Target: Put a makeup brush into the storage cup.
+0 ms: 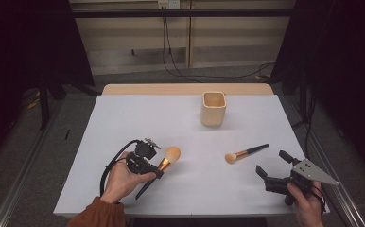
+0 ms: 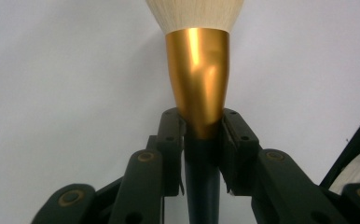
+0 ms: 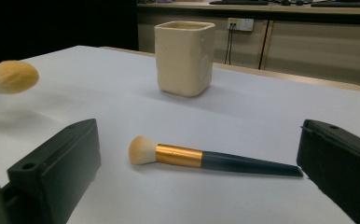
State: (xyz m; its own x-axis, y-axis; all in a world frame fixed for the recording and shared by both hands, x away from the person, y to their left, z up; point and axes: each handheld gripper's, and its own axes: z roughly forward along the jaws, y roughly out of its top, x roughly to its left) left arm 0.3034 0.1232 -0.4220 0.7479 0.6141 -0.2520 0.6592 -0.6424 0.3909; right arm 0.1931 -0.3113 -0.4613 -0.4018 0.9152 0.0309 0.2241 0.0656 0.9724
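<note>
A: Item one?
B: Large brush [image 1: 166, 160], fluffy cream dome, tapered gold ferrule, clamped in left gripper [image 1: 156, 171] above the table [image 1: 124, 118].
A: Right gripper [image 1: 271, 164]?
B: Jaws spread, empty, near small brush [image 1: 246, 152].

A matte black two-jaw left gripper [image 1: 159, 169] at the high view's seven o'clock trails a looped black cable [image 1: 112, 165]; the hand behind it wears a rust-orange knitted sleeve [image 1: 99, 215]. At five o'clock, the matte black right gripper [image 1: 271, 168] carries a grey three-cornered plate [image 1: 314, 172] dotted with small dark holes. In the left gripper view, its jointed black jaw links bear round brass-coloured pivot pins [image 2: 146, 157] and small dark screws.
</note>
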